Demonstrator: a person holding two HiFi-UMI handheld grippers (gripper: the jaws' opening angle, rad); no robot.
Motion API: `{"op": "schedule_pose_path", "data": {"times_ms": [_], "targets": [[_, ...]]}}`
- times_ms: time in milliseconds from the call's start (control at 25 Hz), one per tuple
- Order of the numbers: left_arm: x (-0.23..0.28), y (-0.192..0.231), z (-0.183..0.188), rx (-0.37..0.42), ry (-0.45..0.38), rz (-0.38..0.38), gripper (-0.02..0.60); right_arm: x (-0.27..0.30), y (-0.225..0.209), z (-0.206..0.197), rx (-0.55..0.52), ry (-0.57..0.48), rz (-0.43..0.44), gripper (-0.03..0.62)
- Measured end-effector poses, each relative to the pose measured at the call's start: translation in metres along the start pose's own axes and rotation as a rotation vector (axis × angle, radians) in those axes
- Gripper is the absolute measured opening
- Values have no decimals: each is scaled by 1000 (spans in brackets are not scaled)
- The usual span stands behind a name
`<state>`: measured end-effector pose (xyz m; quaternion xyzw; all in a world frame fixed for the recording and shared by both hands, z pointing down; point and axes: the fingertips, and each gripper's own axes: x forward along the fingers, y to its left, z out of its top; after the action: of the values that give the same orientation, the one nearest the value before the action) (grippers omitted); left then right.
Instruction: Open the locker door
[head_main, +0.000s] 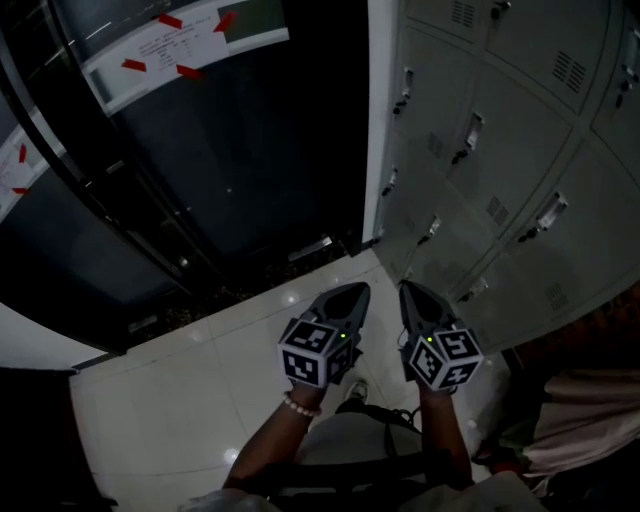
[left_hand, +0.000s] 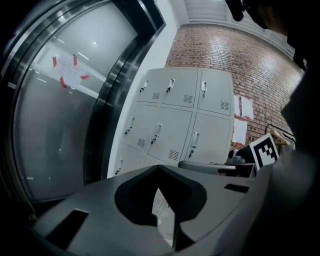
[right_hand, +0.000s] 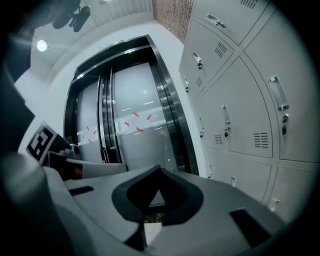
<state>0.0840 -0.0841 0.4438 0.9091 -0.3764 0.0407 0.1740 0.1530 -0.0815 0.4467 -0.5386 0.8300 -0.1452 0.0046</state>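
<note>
A bank of grey metal lockers (head_main: 500, 150) fills the upper right of the head view, each door with a small vertical handle (head_main: 471, 134) and a vent. All the doors I see are closed. My left gripper (head_main: 354, 290) and right gripper (head_main: 409, 288) are held side by side over the floor, short of the lockers and touching nothing. In the left gripper view the lockers (left_hand: 175, 120) stand ahead, and the left gripper (left_hand: 159, 166) has its jaws together on nothing. The right gripper (right_hand: 160, 169) is likewise shut and empty, with the lockers (right_hand: 240, 110) on its right.
Dark glass doors (head_main: 200, 150) in black frames stand to the left, with a paper notice (head_main: 185, 40) fixed by red tape. White floor tiles (head_main: 190, 390) lie underfoot. A brick wall (left_hand: 235, 55) rises behind the lockers. Pinkish cloth (head_main: 590, 420) shows at lower right.
</note>
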Motion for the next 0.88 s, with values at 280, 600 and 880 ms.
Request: {"op": "schedule_pose_path", "data": {"times_ms": [280,600,880], "targets": [[63,11,6,-7,19,-41,-8,41,-39,10,-11,20,-3,6],[99,45,16,-27,21,-20,-8,87,-62,19,-29,33,13,6],[129,92,38,-27,30,-55,-8,140,-78,33,-25,27,-43,8]]}}
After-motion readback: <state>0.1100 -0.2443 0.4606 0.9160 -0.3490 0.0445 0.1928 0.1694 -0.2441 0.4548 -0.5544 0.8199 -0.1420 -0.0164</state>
